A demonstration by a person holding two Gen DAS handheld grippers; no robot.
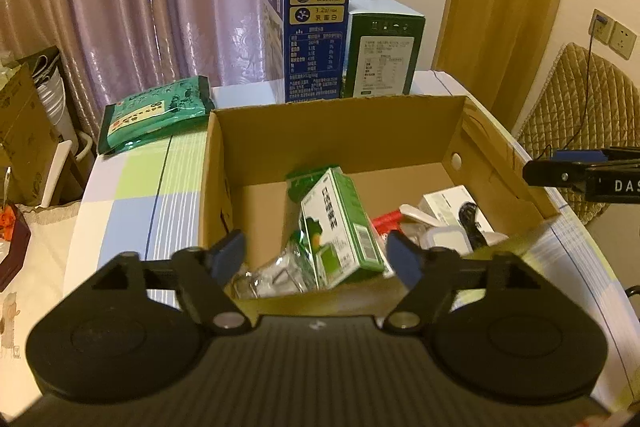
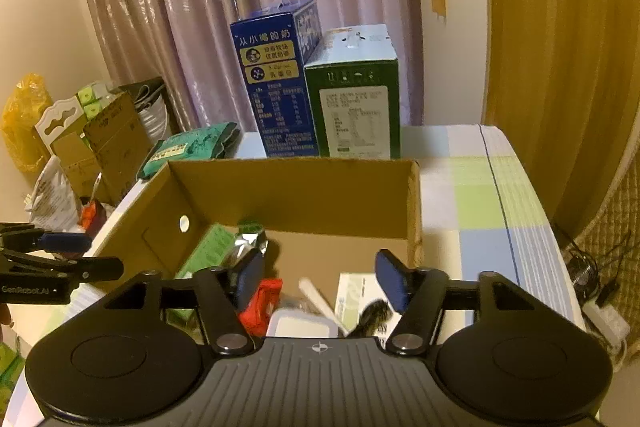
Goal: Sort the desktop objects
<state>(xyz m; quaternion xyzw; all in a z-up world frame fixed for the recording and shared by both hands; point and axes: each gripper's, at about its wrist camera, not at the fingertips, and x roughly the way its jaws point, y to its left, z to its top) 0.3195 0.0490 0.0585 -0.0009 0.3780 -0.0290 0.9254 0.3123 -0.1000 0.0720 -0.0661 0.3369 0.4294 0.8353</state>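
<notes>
We are holding the left gripper (image 1: 316, 259) and right gripper (image 2: 318, 281) wide apart and empty over the cardboard box (image 1: 336, 131), already holding a green carton (image 1: 340, 227) and clutter; the green packet (image 1: 156, 113) is seemingly still waiting outside.

Milk carton (image 1: 340, 227) in cardboard box (image 1: 332, 131), two tall cartons (image 1: 316, 31) behind it

Clear plastic wrapper (image 1: 276, 277) blurred behind box rim (image 1: 320, 297); white container (image 2: 302, 325) half-hidden by tongs' body.
</notes>
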